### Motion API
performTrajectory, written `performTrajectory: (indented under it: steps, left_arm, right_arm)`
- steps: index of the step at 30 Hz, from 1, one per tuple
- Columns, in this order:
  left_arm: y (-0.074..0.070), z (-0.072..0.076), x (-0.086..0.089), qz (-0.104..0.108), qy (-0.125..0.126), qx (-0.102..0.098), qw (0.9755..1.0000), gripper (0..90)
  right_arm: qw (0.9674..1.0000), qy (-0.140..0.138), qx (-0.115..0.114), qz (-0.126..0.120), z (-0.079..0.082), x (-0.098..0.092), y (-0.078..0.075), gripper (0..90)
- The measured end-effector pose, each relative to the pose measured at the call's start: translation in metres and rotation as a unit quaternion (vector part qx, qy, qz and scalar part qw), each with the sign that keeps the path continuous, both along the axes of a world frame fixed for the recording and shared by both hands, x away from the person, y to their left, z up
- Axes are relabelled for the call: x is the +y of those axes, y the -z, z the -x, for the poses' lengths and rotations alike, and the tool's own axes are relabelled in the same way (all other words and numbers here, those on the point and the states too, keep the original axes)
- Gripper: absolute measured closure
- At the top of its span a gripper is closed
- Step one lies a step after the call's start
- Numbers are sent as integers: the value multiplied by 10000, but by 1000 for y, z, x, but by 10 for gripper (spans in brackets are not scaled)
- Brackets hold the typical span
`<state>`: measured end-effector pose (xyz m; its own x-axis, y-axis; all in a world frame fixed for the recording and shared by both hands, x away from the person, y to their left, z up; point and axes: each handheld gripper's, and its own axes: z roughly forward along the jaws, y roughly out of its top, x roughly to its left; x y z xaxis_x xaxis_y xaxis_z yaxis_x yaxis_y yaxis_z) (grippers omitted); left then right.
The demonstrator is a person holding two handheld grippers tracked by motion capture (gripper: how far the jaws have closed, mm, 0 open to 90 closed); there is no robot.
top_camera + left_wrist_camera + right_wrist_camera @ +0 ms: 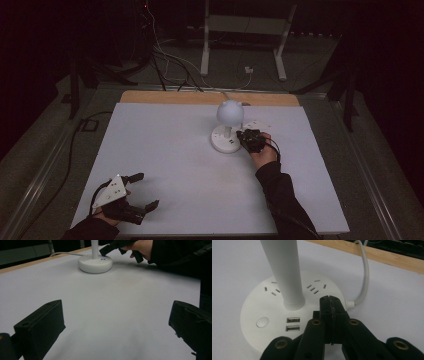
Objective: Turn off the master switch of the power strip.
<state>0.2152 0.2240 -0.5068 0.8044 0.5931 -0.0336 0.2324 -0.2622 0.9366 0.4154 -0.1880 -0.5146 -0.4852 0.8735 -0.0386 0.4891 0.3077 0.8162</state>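
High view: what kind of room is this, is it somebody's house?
Probably not a house; it looks like a dim lab or workshop. A white-covered table holds a desk lamp, loose cables trail over the floor behind, and a metal stand sits farther back.

No readable text

The lamp base [269,315] carries sockets, ports and a button, all without legible markings.
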Motion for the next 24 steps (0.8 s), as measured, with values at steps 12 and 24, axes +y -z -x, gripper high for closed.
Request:
performTrajectory:
  steps: [12, 24]
  left_arm:
    - [0, 0, -1, -16, 10, -8, 10000, 7]
    - [1, 0, -2, -51, 27, -12, 10000, 7]
  right_arm:
    - [10000, 21, 70, 53, 0, 2, -2, 900]
    - [9986, 83, 80, 517, -1, 7, -6, 900]
